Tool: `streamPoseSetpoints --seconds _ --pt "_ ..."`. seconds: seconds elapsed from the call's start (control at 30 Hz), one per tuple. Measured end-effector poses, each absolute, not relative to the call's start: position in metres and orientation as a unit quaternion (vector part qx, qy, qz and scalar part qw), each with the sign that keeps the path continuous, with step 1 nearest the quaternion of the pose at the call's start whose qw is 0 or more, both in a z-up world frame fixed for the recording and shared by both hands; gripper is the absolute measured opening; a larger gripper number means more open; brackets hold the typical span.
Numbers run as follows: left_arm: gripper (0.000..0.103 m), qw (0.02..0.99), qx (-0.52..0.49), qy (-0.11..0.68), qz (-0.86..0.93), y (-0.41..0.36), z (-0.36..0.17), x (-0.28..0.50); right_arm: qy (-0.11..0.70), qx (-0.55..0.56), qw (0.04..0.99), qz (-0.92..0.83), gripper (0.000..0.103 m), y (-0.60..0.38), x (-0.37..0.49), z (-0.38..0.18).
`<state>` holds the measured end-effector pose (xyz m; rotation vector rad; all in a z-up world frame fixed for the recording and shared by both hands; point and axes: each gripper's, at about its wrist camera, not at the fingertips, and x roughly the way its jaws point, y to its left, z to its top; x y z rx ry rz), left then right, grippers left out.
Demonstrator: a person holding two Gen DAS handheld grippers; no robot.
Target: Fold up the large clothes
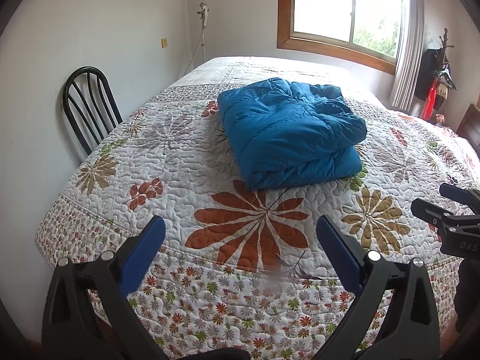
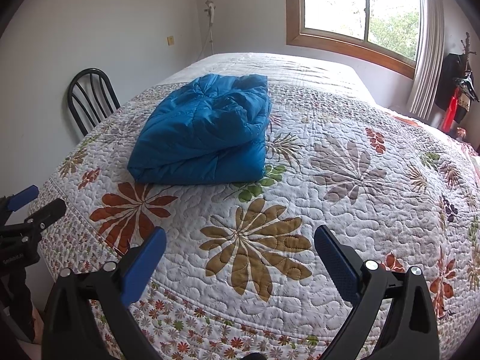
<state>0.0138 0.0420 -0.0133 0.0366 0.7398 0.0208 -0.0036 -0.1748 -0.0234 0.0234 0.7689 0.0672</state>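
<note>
A blue quilted jacket (image 1: pixel 288 129) lies folded into a thick bundle on the flowered quilt (image 1: pixel 168 162) of the bed, well beyond both grippers. My left gripper (image 1: pixel 240 225) hovers over the bed's near edge, open, with nothing between its blue pads. My right gripper (image 2: pixel 240 234) is likewise open and empty, held above the quilt (image 2: pixel 345 150) to the right of the jacket (image 2: pixel 207 132). Each gripper shows at the edge of the other's view: the right gripper (image 1: pixel 444 204) at the far right, the left gripper (image 2: pixel 33 204) at the far left.
A black metal chair (image 1: pixel 87 105) stands against the wall left of the bed. A wood-framed window (image 1: pixel 345 12) with a curtain (image 1: pixel 411 54) is behind the bed. A coat rack (image 1: pixel 441 72) with hanging clothes stands at the far right.
</note>
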Motion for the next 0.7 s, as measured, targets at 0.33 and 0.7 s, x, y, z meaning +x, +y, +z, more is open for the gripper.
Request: streamPoseSetpoints --seconds 0.33,0.7 --pt "0.100 0.931 0.017 0.364 0.008 0.0420 -0.0156 0.0157 0.375 0.011 0.926 0.034 0.099 -0.1747 -0.0020 -0.0237" --pt "0.100 0.930 0.017 0.366 0.003 0.0400 -0.0162 0.0184 0.378 0.011 0.925 0.036 0.099 -0.1762 -0.0010 -0.0255"
